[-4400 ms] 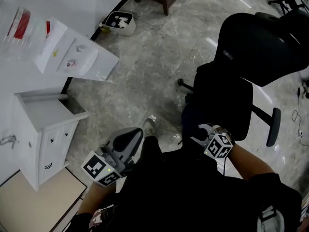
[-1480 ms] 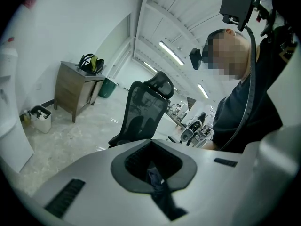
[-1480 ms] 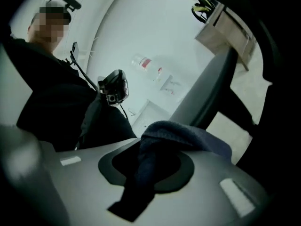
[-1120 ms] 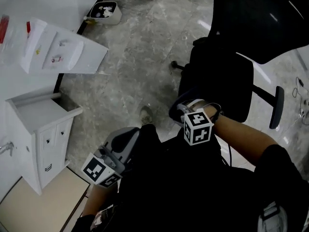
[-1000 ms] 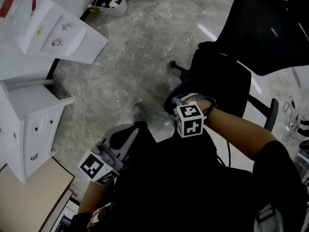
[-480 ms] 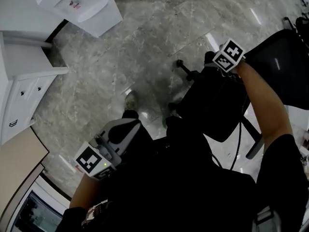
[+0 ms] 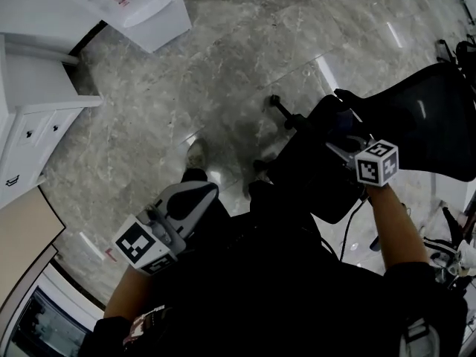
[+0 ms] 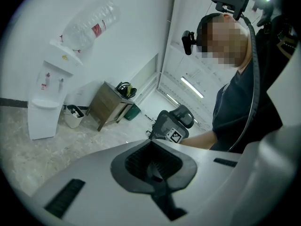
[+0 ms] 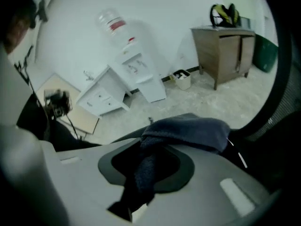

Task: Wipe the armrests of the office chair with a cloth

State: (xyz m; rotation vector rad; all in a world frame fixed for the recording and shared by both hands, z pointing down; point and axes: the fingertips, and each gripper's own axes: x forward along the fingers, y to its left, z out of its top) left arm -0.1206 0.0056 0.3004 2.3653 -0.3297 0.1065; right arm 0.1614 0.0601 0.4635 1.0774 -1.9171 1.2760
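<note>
left gripper [image 7: 195,195]: jaws closed, nothing held | right gripper [image 7: 341,131]: jaws clamped on cloth [image 9: 188,131], held over office chair [image 7: 439,117]

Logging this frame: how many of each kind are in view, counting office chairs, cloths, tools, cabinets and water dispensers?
office chair: 1
cloth: 1
tools: 2, left tool and right tool
cabinets: 2, white cabinet and wooden cabinet
water dispenser: 1
Total: 7
</note>
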